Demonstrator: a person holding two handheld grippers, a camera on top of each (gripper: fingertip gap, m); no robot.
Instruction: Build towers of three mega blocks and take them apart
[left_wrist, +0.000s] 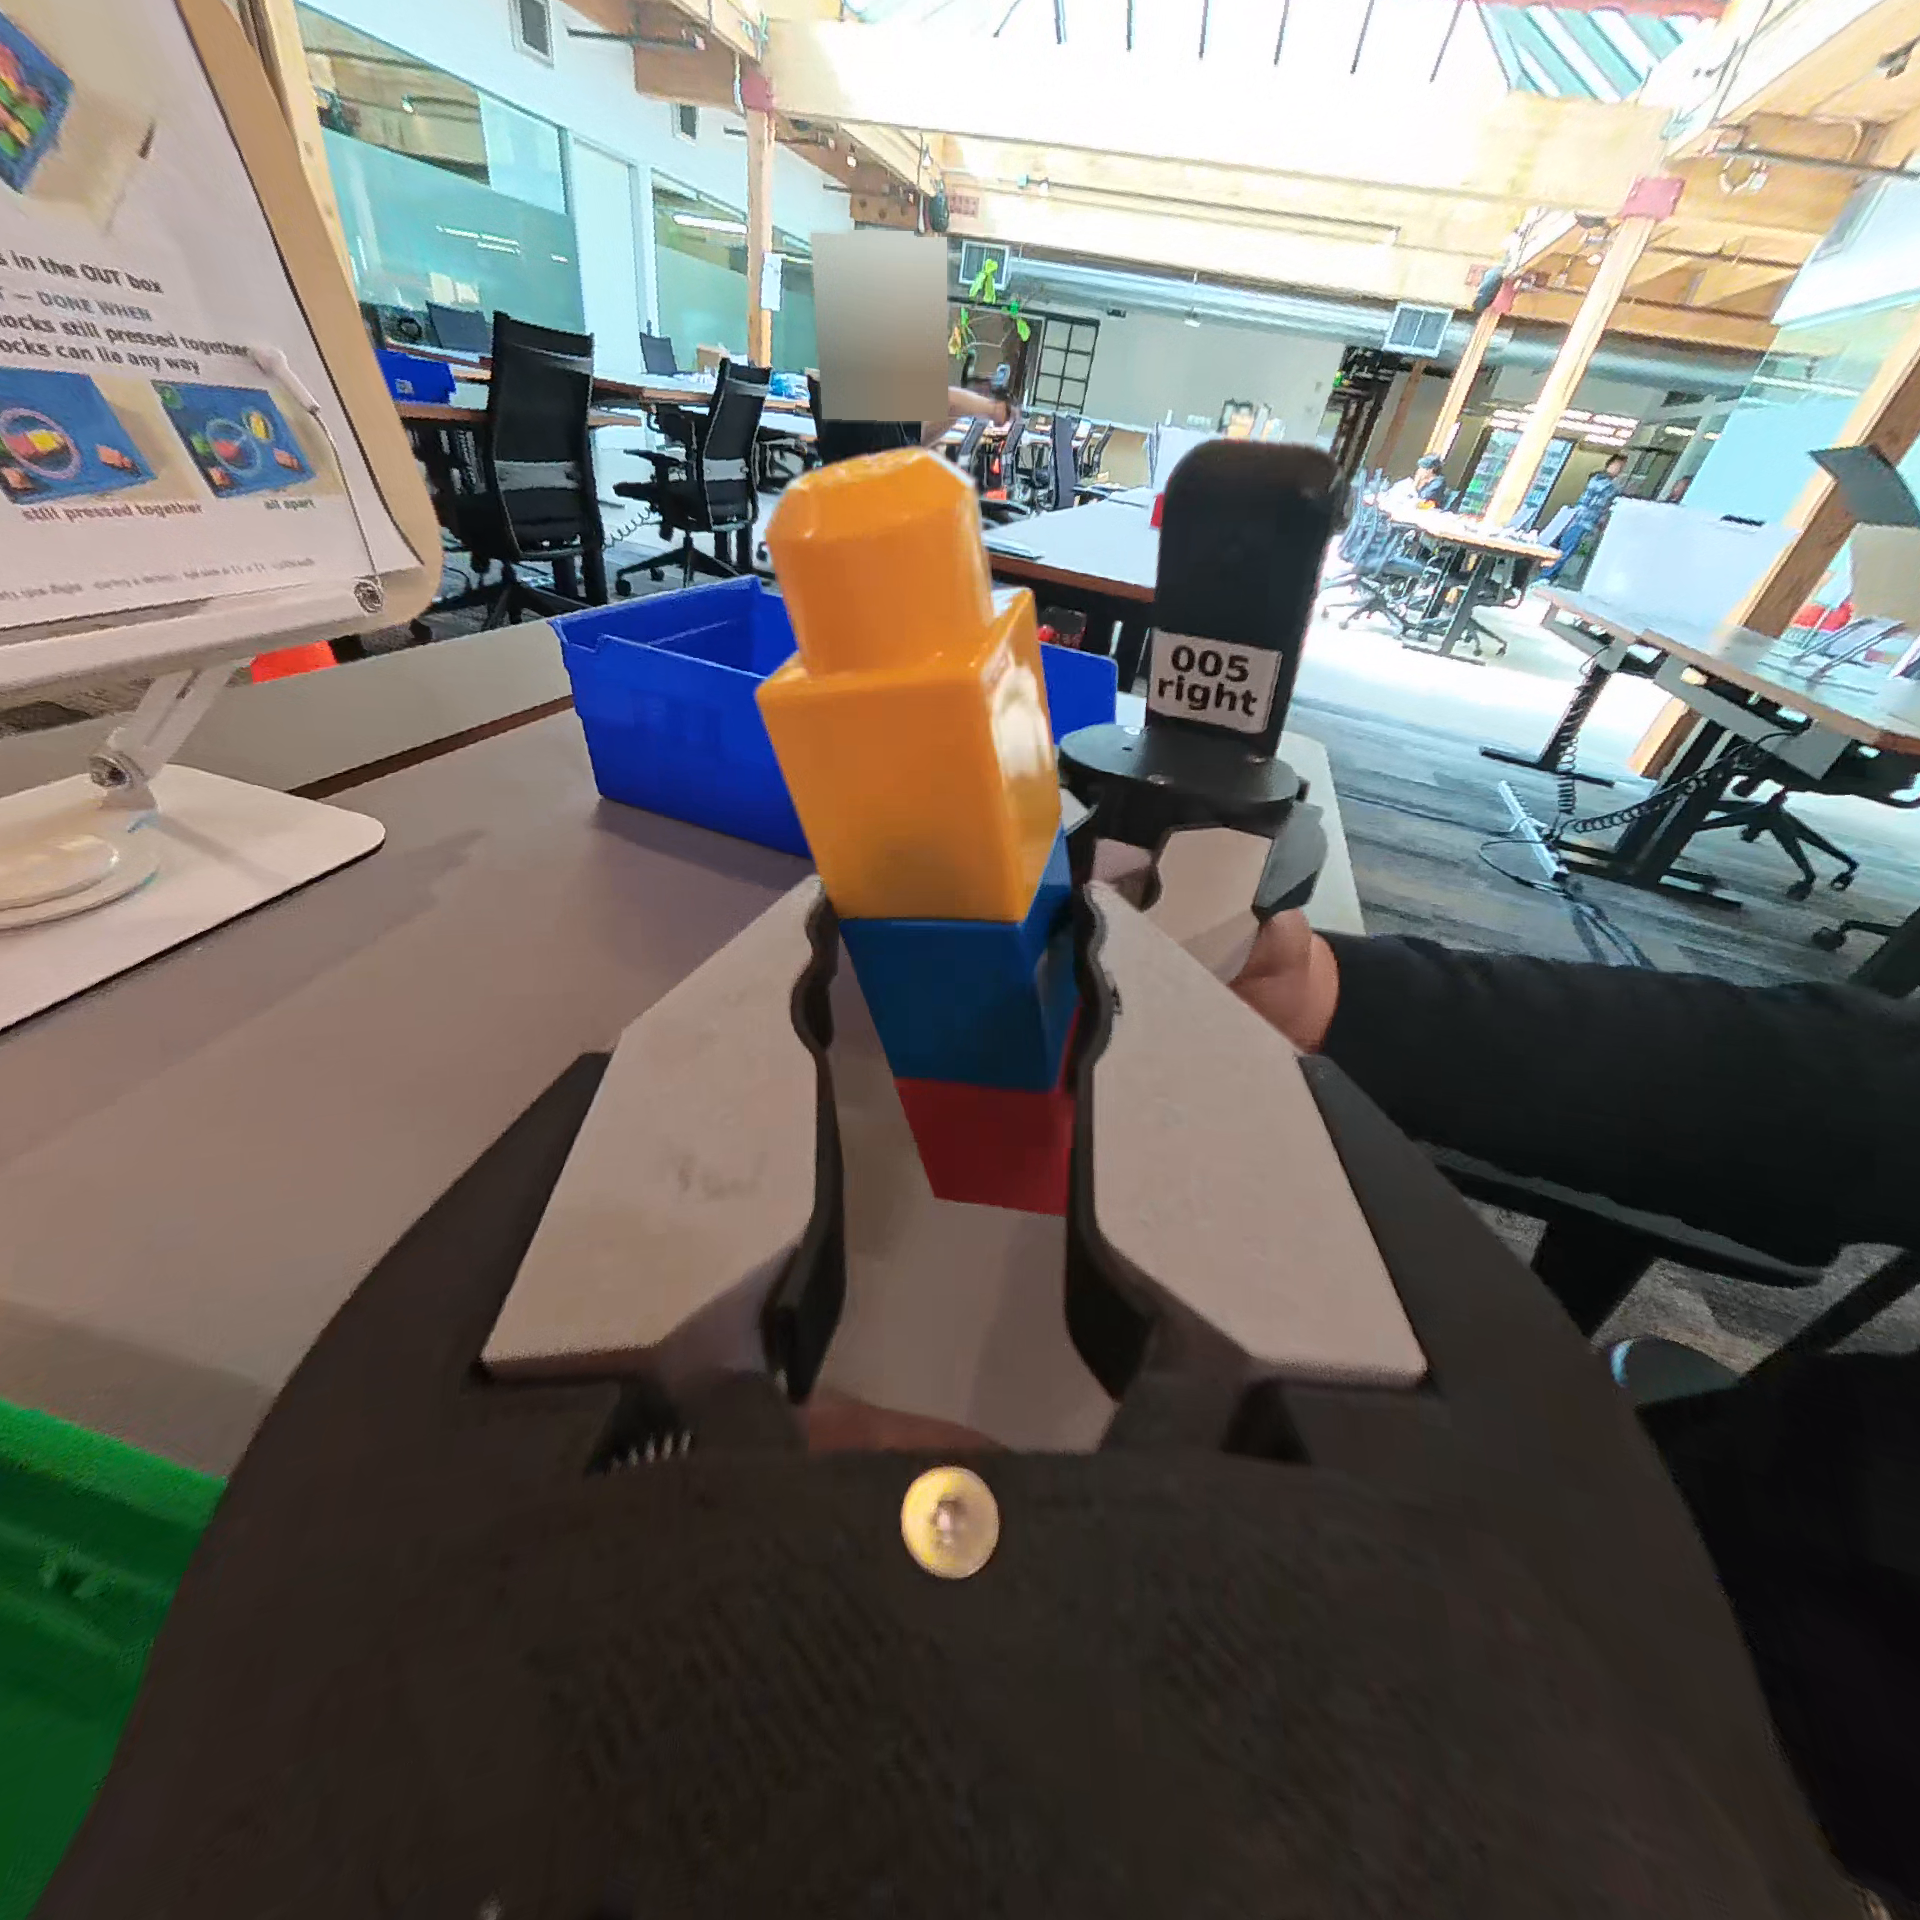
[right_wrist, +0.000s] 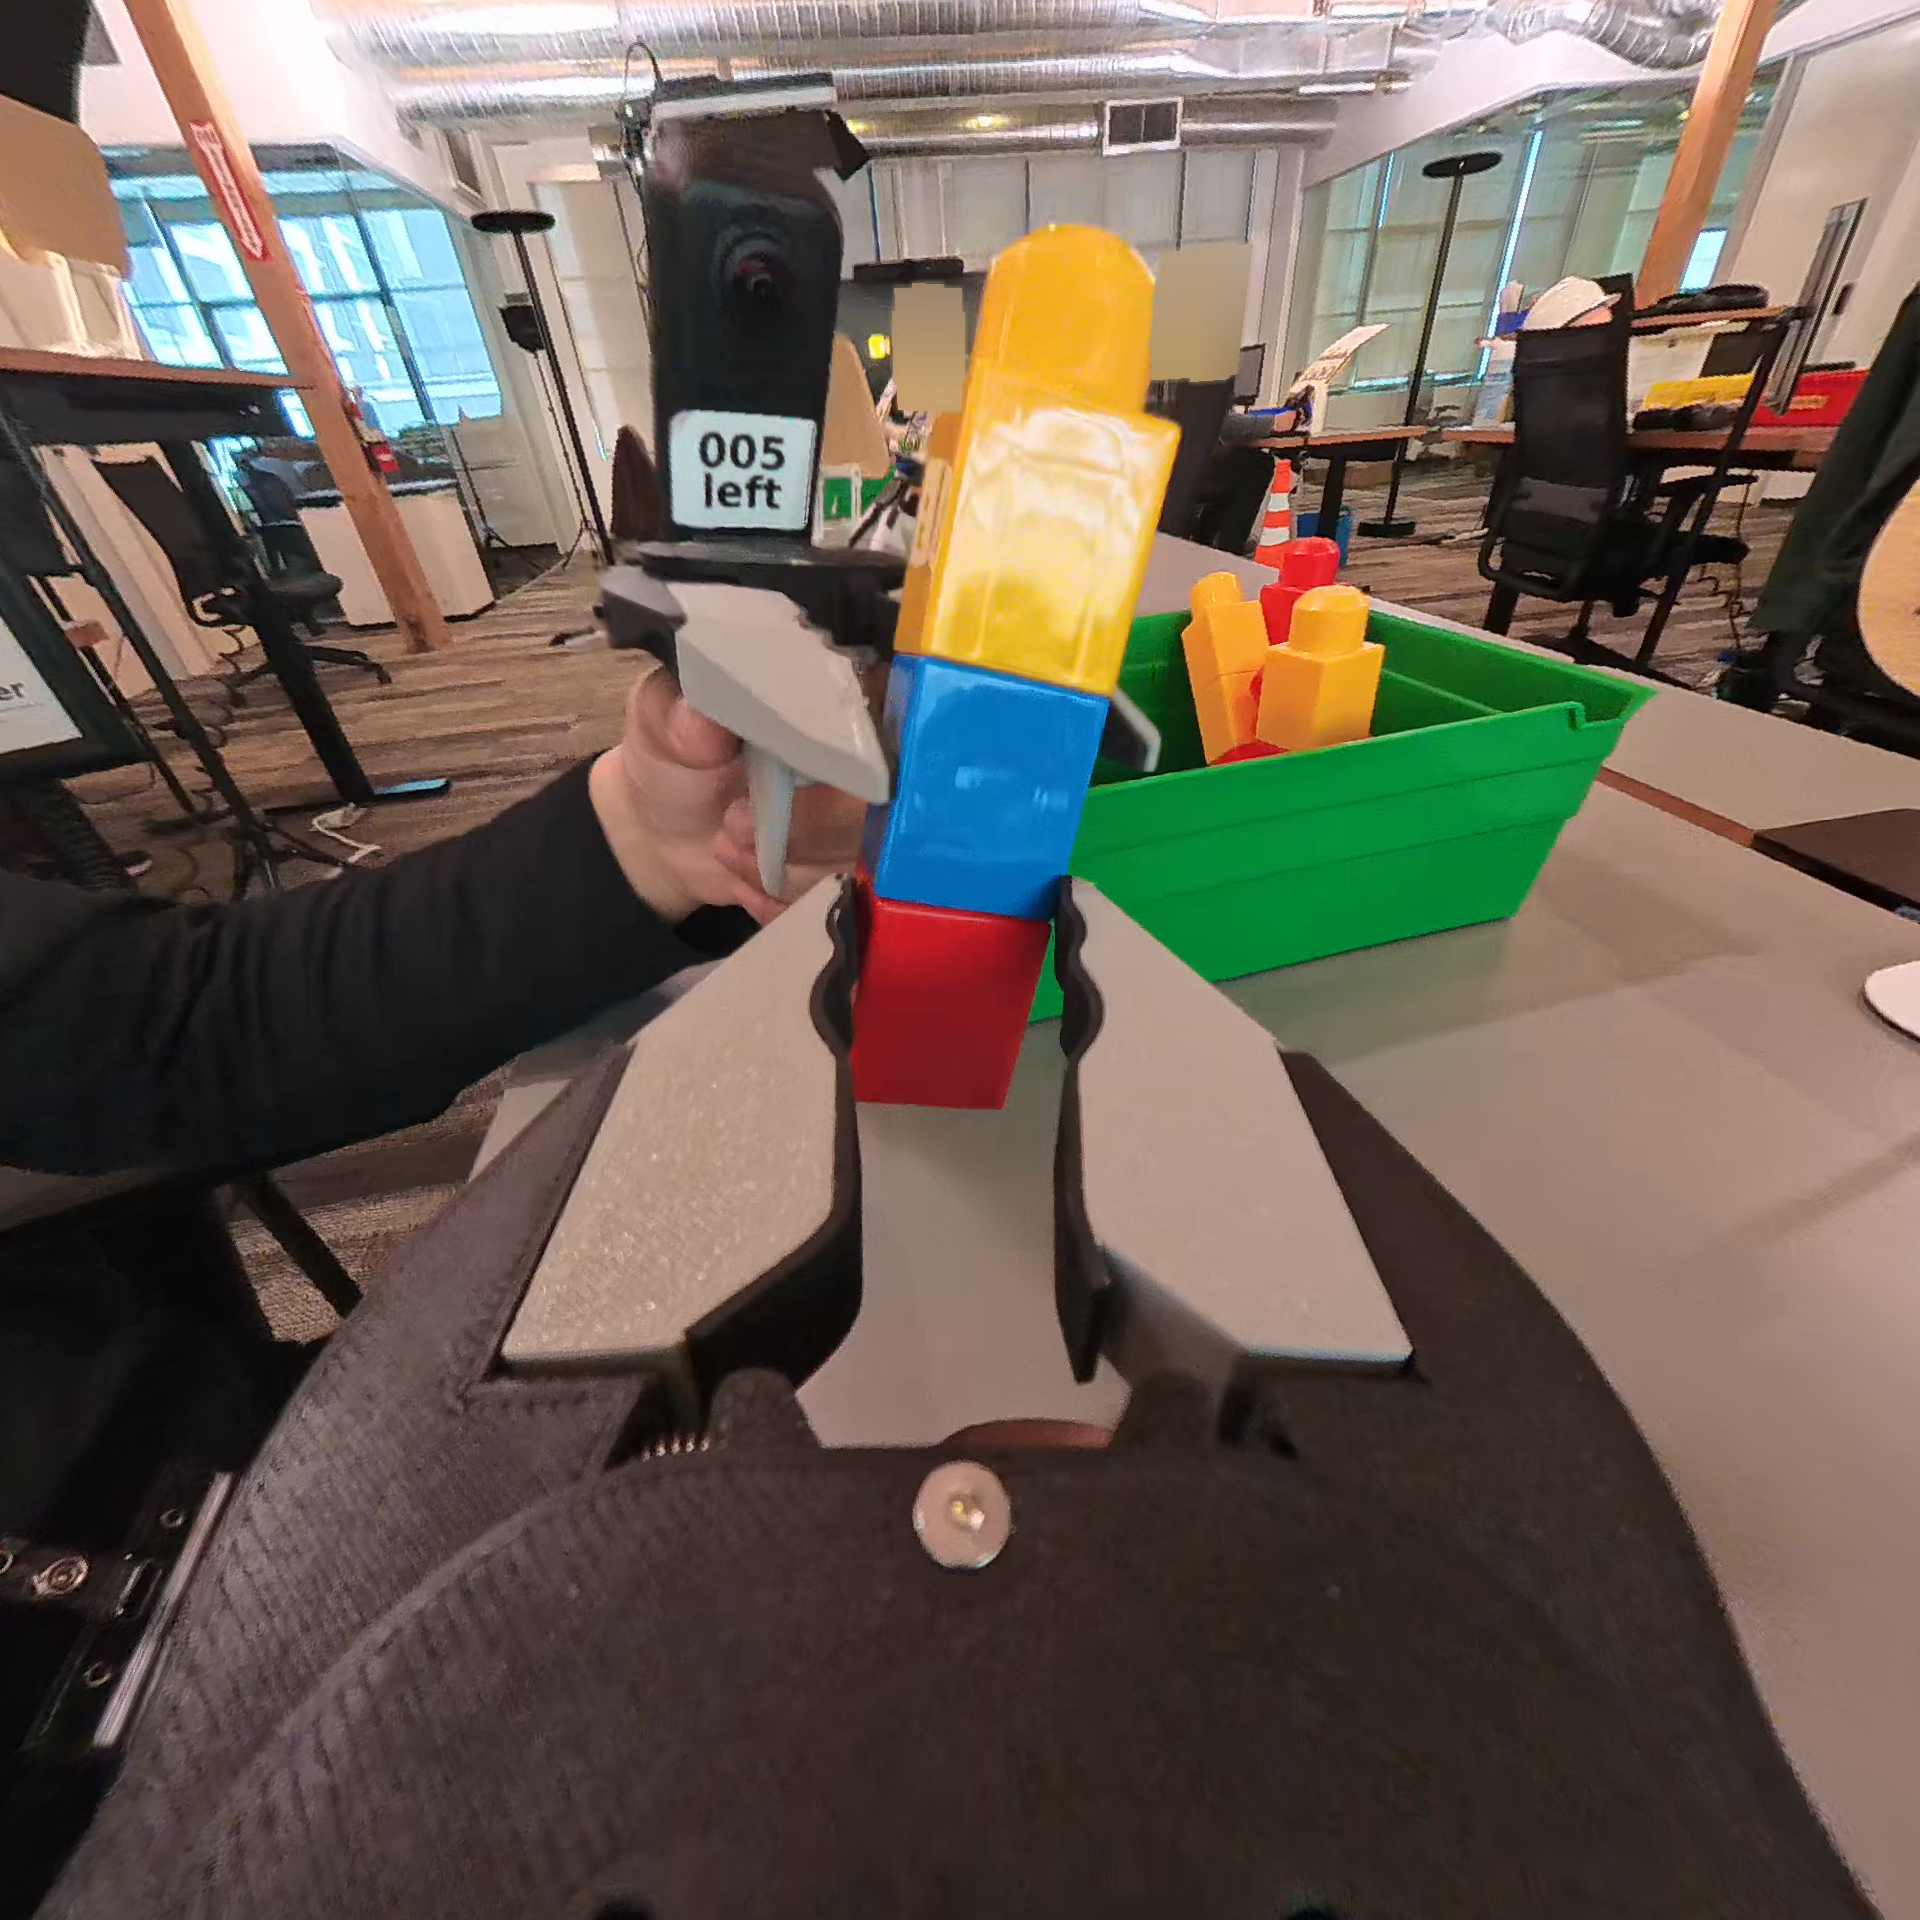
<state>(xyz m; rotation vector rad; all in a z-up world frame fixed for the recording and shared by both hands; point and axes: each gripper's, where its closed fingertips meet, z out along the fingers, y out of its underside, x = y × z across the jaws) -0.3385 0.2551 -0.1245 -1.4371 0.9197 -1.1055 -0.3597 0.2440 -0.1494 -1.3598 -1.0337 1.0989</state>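
Three blocks stand pressed into one tower, held in the air above the grey worktop: orange block on top, blue block in the middle, red block at the bottom. The left tongs are clamped on the blue block, while the right tongs are clamped on the red one. So the building looks finished, and I judge the pulling apart is about to start. In the right wrist view a green bin at two o'clock holds more orange and red blocks. A blue bin sits at eleven o'clock in the left wrist view, its contents hidden.
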